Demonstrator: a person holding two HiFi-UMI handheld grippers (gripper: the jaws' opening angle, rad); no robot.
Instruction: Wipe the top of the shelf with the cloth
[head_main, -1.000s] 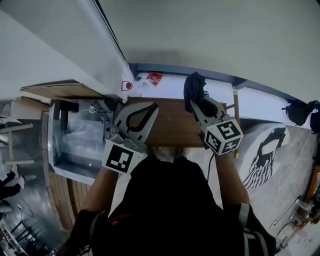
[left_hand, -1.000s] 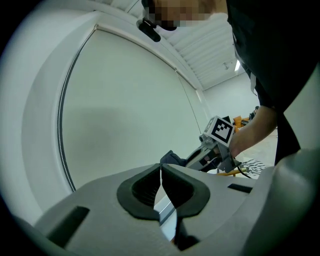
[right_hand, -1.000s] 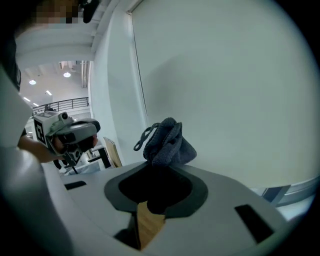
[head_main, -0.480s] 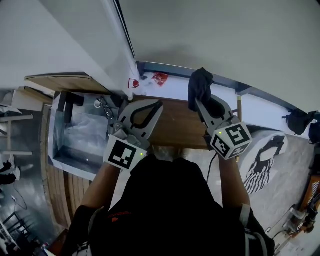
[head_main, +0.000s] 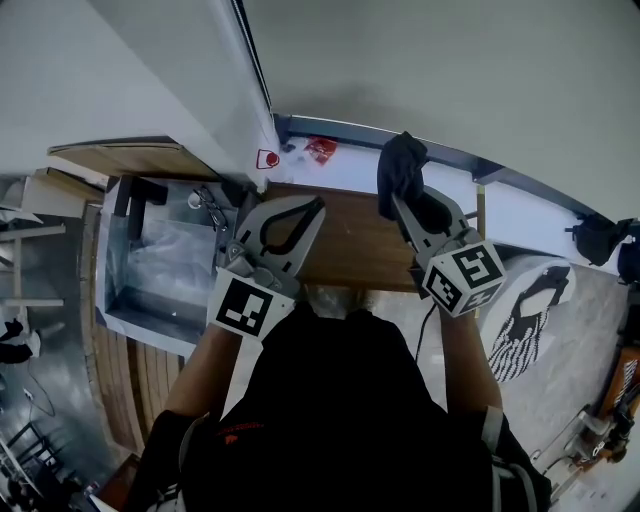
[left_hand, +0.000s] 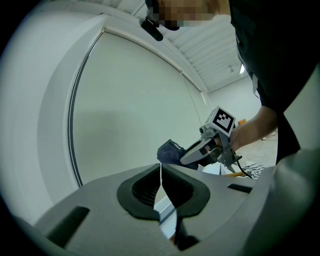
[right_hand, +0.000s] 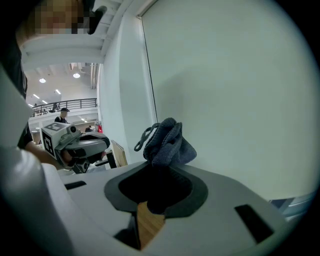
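The brown wooden shelf top (head_main: 350, 250) lies below me against the white wall. My right gripper (head_main: 399, 203) is shut on a dark blue-grey cloth (head_main: 400, 168), bunched up and sticking out past the fingertips over the shelf's far right edge. In the right gripper view the cloth (right_hand: 167, 141) fills the jaws, and a strip of shelf wood (right_hand: 148, 220) shows beneath. My left gripper (head_main: 317, 207) hovers over the shelf's left part, shut with nothing in it. In the left gripper view its tips (left_hand: 160, 165) meet, and the right gripper (left_hand: 207, 147) with the cloth (left_hand: 170, 152) is beyond.
A metal bin (head_main: 150, 265) with clear plastic stands left of the shelf. A red packet (head_main: 320, 150) lies on the white ledge behind it. A patterned rug (head_main: 530, 310) and a black bag (head_main: 596, 226) are on the floor to the right.
Both grippers have shifted a little toward the wall. The cloth stays held in the right gripper, and the left stays shut and empty.
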